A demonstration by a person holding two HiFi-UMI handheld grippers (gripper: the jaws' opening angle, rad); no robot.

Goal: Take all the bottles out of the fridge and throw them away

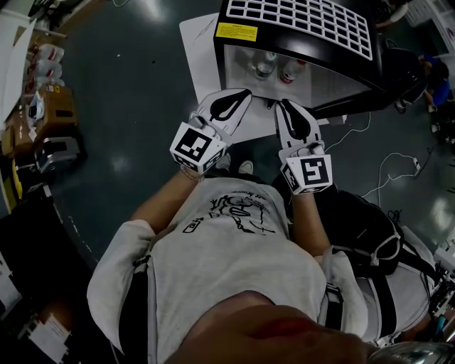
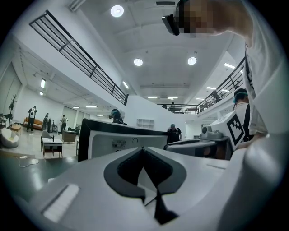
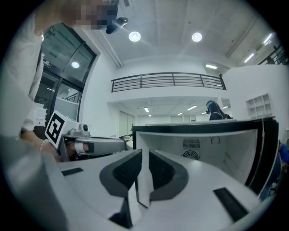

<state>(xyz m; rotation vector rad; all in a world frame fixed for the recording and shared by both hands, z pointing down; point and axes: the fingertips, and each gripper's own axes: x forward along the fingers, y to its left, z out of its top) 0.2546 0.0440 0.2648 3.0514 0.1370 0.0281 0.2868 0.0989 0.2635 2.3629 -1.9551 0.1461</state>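
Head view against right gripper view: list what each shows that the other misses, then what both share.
Only the head view: two bottles standing in the fridge, the person's grey shirt and the cables on the floor. Only the right gripper view: the vent on the fridge's back wall, the ceiling lights and a balcony railing. Both: the fridge, the left gripper with its marker cube, and the right gripper, jaws together with nothing between them.
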